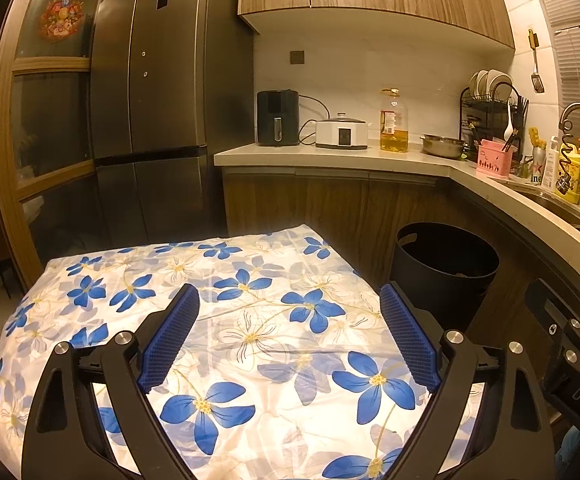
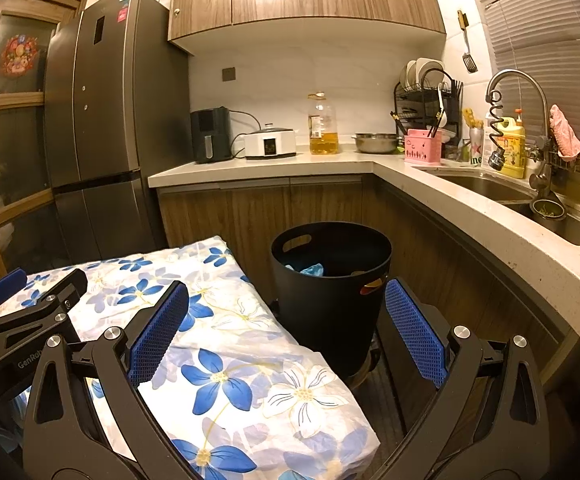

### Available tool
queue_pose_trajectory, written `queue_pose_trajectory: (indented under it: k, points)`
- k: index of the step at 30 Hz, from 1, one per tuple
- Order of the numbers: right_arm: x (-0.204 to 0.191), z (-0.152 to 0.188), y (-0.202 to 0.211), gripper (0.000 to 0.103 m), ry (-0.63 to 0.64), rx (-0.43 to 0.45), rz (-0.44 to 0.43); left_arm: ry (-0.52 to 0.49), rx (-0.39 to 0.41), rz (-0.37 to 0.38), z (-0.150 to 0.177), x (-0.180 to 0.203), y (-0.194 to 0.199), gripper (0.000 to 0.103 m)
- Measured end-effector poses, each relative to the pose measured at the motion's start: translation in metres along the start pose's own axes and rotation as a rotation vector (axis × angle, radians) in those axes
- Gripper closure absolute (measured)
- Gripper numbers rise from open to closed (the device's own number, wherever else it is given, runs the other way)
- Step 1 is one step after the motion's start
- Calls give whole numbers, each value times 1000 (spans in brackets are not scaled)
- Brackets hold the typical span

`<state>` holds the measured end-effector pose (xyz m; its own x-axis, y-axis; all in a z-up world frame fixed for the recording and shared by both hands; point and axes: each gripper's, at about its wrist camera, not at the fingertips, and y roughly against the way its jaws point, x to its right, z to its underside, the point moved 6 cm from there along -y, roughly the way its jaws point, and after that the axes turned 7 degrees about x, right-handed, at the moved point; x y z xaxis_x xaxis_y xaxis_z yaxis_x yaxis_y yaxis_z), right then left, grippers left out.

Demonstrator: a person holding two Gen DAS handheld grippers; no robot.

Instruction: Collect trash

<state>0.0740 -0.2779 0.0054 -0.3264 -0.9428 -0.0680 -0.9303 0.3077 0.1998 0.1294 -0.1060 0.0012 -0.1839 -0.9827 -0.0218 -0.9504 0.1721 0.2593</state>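
Both your grippers are empty rn. The left gripper (image 1: 290,336) has its jaws spread wide, nothing btwn the blue pads, just the flowered cloth (image 1: 194,312) of the surface showing through the gap. The right gripper (image 2: 288,332) is spread just as wide, also holding nothing; through its gap you look at the cloth's right edge and the bin. The task's thing that matters here is the black bin (image 2: 330,280): it stands on the floor just beside the surface, tucked against the lower cabinets (image 2: 258,216), at about 12 o'clock in the right wrist view and about 2 o'clock in the left. Prob parked there so a short swing off the surface edge ends over its mouth. It's upright, long axis vertical, mouth pointing straight up, a handle cutout in the wall on the near and far sides. Something pale blue (image 2: 310,269) lies inside, crumpled; can't tell what it is. No loose trash shows on the cloth in either view, so I'd judge the surface looks done.
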Motion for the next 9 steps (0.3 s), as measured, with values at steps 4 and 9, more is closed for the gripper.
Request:
queue_pose_trajectory:
  k: [4, 9]
  points:
    - [0, 0, 0, 6, -2, -1, 1, 3, 4, -8, 0, -2, 1, 6]
    - [0, 1, -1, 6, -4, -2, 4, 21, -4, -8, 1, -6, -1, 6]
